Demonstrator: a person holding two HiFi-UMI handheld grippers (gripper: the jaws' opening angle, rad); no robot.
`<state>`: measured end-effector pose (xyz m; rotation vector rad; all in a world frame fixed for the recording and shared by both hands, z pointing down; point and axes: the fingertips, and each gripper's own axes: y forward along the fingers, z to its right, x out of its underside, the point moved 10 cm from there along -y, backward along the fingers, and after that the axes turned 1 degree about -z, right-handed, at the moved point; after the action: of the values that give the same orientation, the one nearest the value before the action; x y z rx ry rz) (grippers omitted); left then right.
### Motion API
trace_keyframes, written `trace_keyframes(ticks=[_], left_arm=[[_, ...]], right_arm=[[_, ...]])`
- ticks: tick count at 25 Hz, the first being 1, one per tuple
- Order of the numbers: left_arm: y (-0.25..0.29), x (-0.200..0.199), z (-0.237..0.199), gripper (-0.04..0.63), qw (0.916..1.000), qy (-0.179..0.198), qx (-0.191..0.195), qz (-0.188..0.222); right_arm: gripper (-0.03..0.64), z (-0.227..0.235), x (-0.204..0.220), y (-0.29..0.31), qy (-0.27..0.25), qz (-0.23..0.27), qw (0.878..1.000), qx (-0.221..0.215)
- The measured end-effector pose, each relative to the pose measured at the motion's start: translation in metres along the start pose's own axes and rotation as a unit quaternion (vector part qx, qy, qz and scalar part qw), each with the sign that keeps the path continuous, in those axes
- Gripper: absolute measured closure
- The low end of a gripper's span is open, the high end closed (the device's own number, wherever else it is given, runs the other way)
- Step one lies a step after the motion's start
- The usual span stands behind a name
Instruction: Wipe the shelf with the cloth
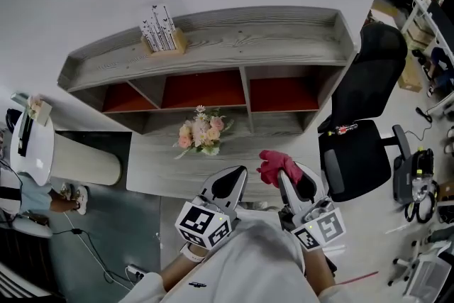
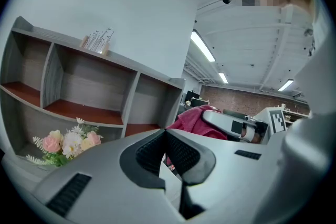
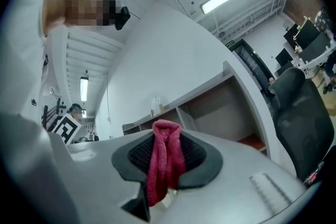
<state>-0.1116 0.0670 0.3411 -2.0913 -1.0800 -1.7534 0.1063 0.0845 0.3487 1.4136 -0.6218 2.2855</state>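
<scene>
Lengthwise in right gripper (image 3: 168,138), cloth (image 3: 164,168), tip toward shelf (image 1: 220,37)

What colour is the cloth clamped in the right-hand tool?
The cloth is deep pink, almost magenta. It shows best in the right gripper view.

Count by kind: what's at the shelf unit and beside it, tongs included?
Shelf unit: 1
Flower bunch: 1
Card holder: 1
Pink cloth: 1
Office chair: 1
Tongs: 2, left tongs and right tongs
Total: 7
</scene>
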Motion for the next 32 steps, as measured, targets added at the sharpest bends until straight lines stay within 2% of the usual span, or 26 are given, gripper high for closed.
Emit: trace_keyframes(ticks=[6,10,20,27,32], left_arm=[[0.014,-0.002,-0.017,0.589,1.0000,0.000,-0.007,0.003],[0.030,-0.002,-0.024,0.589,0.9998,0.015,-0.009,0.009],[0.058,-0.001,-0.051,0.589,0.9989,0.022,-0.040,0.013],[0.071,-0.007,-0.060,0.589,0.9986,0.015,-0.048,0.015],[0.079,-0.004,-0.067,0.589,0.9987,0.007,-0.050,0.003]], right_arm=[[0.514,0.021,0.004,0.025,-0.006,0.011,1.000,0.021],[0.514,0.037,0.005,0.046,-0.003,0.018,0.999,0.032],[0.514,0.077,0.010,0.107,0.004,0.022,0.999,0.050],[0.512,0.100,0.030,0.154,0.014,0.004,0.997,0.077],[0.512,0.114,0.054,0.187,0.029,-0.032,0.994,0.096]])
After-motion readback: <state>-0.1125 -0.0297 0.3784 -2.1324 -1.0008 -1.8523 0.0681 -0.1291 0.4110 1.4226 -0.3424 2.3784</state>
